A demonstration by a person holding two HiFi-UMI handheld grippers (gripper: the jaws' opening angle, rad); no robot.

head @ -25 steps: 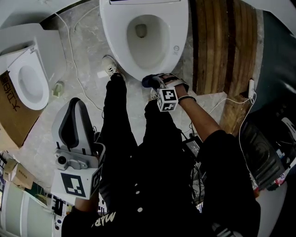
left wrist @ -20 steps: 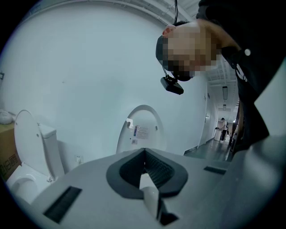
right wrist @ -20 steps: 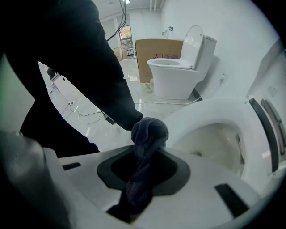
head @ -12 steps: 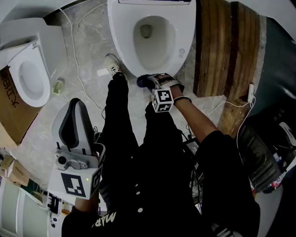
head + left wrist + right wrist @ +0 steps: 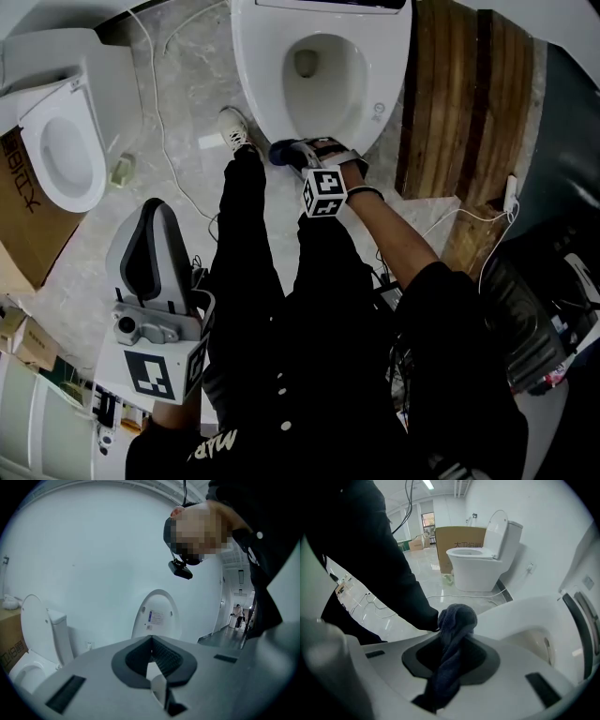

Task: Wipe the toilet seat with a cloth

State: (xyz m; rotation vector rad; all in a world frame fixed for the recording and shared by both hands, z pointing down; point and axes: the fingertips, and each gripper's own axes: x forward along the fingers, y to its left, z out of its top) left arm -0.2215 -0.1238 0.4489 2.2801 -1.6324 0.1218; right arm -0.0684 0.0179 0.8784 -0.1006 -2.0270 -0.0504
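a person in black [image 5: 309,356] stood over the nearer of two white toilets, working two grippers. the right gripper [image 5: 298,156] had its jaws clamped on the one dark blue cloth [image 5: 283,152], which was bunched at the front edge of the toilet seat [image 5: 386,56]. the left gripper [image 5: 150,239] hung beside the person's leg, well apart from the seat, its jaws drawn together on nothing. the second toilet [image 5: 61,155] stood open beside one cardboard box [image 5: 19,220].

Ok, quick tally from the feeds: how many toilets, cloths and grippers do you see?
Toilets: 2 (near toilet, side toilet)
Cloth: 1
Grippers: 2 (left gripper, right gripper)
Total: 5
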